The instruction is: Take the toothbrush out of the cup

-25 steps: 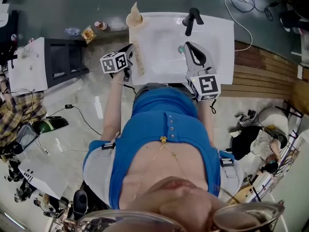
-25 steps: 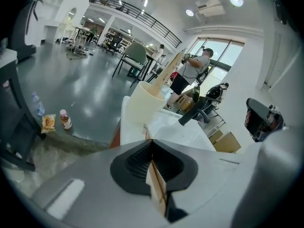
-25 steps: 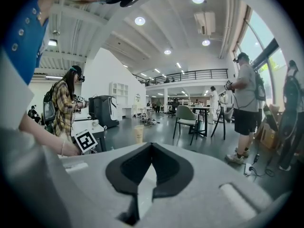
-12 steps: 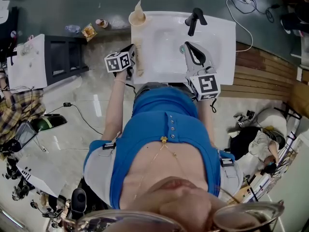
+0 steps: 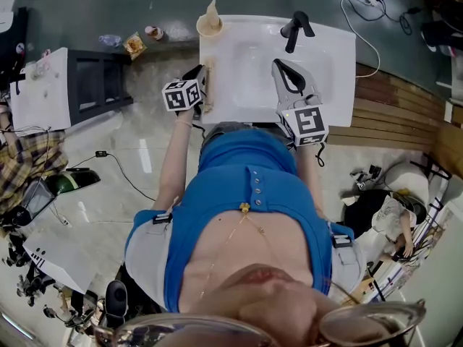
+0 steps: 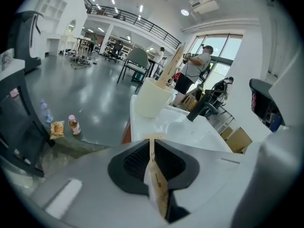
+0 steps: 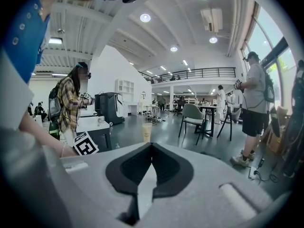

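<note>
A cream cup [image 5: 210, 25] [image 6: 153, 97] stands on the back left corner of the white sink [image 5: 318, 85], with a tan paper-wrapped stick [image 6: 172, 65] rising from it. A paper-wrapped toothbrush [image 5: 209, 87] [image 6: 156, 184] lies along the sink's left rim, in front of the cup. My left gripper [image 5: 200, 78] [image 6: 152, 141] is at that rim. Its jaws have just been opening, and the toothbrush sits between them with the pads loose on it. My right gripper [image 5: 278, 66] [image 7: 151, 148] hangs shut and empty over the basin, near the black tap [image 5: 296, 27].
Two small bottles and a snack pack [image 5: 134, 47] [image 6: 57, 128] sit on the floor left of the sink. Further left are a black cabinet [image 5: 101, 85] and a white table [image 5: 42, 96]. Wooden decking [image 5: 394, 110] lies to the right. People stand in the hall behind.
The head view has drifted a little; both grippers keep nearly the same places at the sink. The toothbrush stays along the left rim.
</note>
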